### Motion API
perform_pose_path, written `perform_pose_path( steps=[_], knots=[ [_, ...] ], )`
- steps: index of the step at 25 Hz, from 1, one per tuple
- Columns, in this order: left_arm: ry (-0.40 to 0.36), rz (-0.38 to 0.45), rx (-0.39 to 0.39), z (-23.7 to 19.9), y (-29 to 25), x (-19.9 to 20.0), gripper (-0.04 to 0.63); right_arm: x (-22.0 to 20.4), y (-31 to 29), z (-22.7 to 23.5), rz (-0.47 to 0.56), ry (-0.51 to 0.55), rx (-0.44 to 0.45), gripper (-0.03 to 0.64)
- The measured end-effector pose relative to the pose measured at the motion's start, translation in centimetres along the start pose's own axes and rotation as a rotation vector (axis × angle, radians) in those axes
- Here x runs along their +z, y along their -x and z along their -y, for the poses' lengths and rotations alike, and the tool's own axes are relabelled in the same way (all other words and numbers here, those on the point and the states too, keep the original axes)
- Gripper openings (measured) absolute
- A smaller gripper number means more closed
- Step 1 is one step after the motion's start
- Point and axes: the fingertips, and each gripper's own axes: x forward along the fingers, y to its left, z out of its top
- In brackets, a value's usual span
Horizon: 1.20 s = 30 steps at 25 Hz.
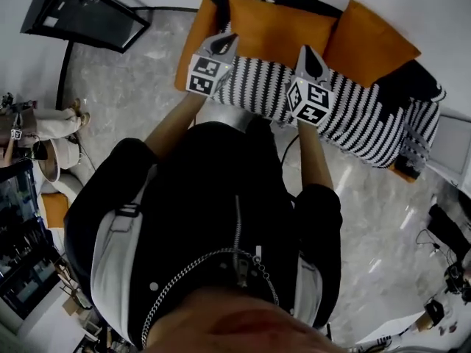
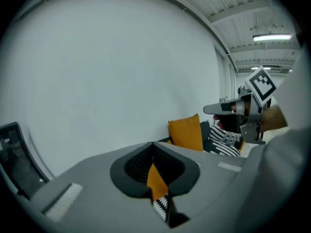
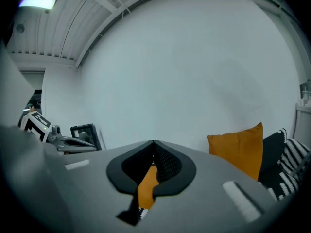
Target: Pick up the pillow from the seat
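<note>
An orange pillow (image 1: 278,29) leans on the back of a black-and-white striped sofa seat (image 1: 368,120), and a second orange pillow (image 1: 372,41) stands to its right. My left gripper (image 1: 222,43) hovers over the seat's left end, in front of the first pillow, shut with nothing in it. My right gripper (image 1: 310,57) hangs over the middle of the seat, just below the gap between the pillows, also shut and empty. An orange pillow (image 2: 186,132) shows ahead in the left gripper view, and one (image 3: 240,147) shows at the right of the right gripper view.
The sofa has an orange left armrest (image 1: 191,50). A black framed screen (image 1: 85,9) leans at the top left. A person (image 1: 37,123) stands at the far left. Cables and gear (image 1: 449,237) lie on the marble floor at the right.
</note>
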Motion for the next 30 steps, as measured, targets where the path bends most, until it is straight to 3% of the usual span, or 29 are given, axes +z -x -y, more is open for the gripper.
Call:
perform_pose_path(
  steps=[11, 30],
  knots=[
    [0.003, -0.029, 0.07, -4.2, -1.3, -0.1, 0.009, -1.7, -5.3, 0.0, -0.063, -0.043, 0.057, 0.002],
    [0.107, -0.02, 0.044, -7.8, -8.1, -1.4, 0.009, -2.8, -9.9, 3.8, -0.144, -0.019, -0.027, 0.002]
  ],
)
